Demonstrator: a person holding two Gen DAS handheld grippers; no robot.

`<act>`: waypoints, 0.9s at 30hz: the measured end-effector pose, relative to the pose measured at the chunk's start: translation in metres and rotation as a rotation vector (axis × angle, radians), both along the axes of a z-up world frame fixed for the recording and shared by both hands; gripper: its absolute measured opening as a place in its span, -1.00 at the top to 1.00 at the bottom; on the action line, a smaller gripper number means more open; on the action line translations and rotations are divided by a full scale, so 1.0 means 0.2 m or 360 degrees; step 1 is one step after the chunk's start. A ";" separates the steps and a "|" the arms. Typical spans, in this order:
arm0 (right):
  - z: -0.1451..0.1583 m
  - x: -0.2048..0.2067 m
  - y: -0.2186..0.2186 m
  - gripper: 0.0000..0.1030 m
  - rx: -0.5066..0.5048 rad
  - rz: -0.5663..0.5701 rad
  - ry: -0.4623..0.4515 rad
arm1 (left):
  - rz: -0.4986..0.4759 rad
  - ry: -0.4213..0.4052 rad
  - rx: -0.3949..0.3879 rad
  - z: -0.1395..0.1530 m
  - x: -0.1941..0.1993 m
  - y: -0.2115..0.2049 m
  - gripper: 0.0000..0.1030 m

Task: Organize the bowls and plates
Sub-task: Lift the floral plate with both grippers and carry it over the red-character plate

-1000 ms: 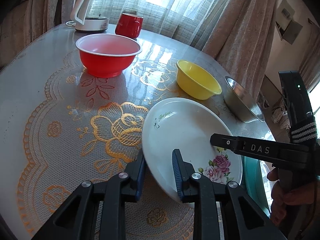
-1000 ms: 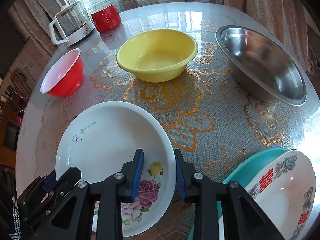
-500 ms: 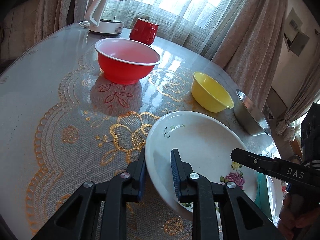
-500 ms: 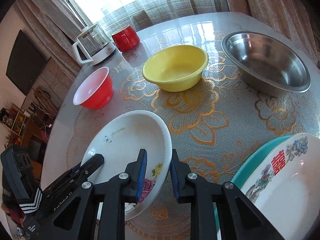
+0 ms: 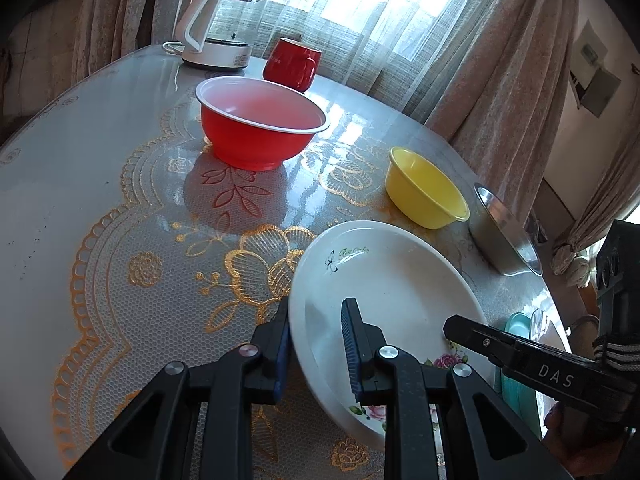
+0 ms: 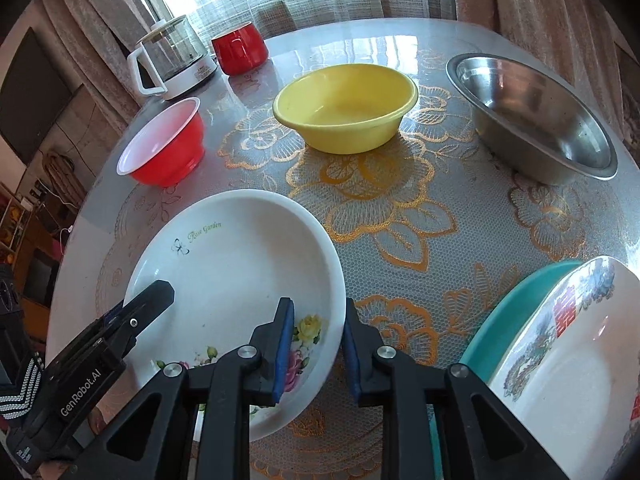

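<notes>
A white plate [image 5: 380,280] [image 6: 240,260] with a rose print and green lettering is held at the table's near side by both grippers. My left gripper [image 5: 316,344] is shut on its left rim, one pad under the rim and one inside the dish. My right gripper [image 6: 318,346] is shut on the opposite rim by the roses. Each gripper shows in the other's view: the right one [image 5: 480,332], the left one [image 6: 148,300]. Farther back stand a red bowl [image 5: 260,128] [image 6: 164,152], a yellow bowl [image 5: 424,196] [image 6: 344,108] and a steel bowl [image 5: 504,236] [image 6: 532,116].
A teal plate [image 6: 504,320] with a white patterned plate [image 6: 580,360] on it lies at the near right edge. A glass kettle [image 5: 216,28] [image 6: 172,56] and a red mug [image 5: 292,64] [image 6: 240,48] stand at the far side by the curtains. A lace cloth covers the round table [image 5: 100,200].
The right jaws have drawn in onto the plate's rim. Both views have tipped up a little, showing more of the far table and window. The plate stays between both grippers.
</notes>
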State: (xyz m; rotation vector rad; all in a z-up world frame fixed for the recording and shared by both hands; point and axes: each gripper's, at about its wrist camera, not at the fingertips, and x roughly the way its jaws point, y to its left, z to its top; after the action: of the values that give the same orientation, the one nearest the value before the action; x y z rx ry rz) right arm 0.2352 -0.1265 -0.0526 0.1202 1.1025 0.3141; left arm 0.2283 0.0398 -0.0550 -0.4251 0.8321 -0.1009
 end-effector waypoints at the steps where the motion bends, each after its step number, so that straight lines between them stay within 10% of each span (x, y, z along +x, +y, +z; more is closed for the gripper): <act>1: 0.01 0.00 -0.01 0.58 0.0034 -0.0006 -0.0016 | 0.0004 0.0000 0.0002 0.00 0.00 0.00 0.56; 27: 0.25 -0.22 -0.17 0.63 0.0134 -0.0138 -0.0376 | -0.0156 -0.0275 -0.0056 0.13 -0.07 -0.11 0.56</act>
State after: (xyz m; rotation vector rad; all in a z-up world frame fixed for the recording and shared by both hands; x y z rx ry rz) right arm 0.1905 -0.1610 -0.0023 0.2000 0.8478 0.2895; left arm 0.2145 0.0173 -0.0293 -0.4028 0.6815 -0.2402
